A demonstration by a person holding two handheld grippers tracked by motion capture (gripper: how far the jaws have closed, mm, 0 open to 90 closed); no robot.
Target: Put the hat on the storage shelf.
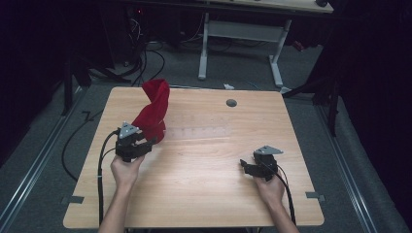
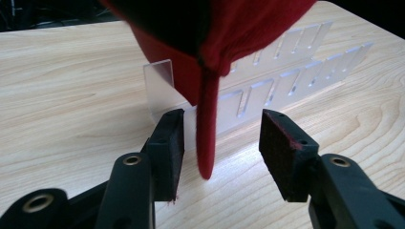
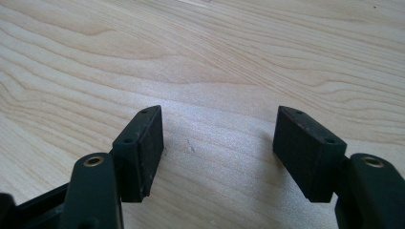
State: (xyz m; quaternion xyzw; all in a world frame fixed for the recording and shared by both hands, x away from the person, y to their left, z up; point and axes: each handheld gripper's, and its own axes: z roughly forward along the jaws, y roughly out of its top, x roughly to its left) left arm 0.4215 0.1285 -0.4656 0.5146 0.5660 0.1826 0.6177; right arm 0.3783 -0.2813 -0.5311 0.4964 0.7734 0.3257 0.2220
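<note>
Left gripper (image 2: 222,148) stands open at lower centre, pads clear of the red cloth's (image 2: 210,62) dangling tip; the right gripper (image 3: 217,148) idles open over bare tabletop (image 3: 200,57). Cloth looks light, limp, snag-prone, draped on the clear slotted rack (image 2: 286,71) beyond; pinch that hanging tip.

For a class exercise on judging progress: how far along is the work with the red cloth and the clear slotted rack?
Done: the red fabric cloth stands draped over one end of the clear plastic slotted rack on the wooden table. In hand: the left hand-held gripper is open, with a hanging cloth tip between its pads, untouched. Left: probably withdrawing that hand; the right hand-held gripper waits open over bare wood.
</note>
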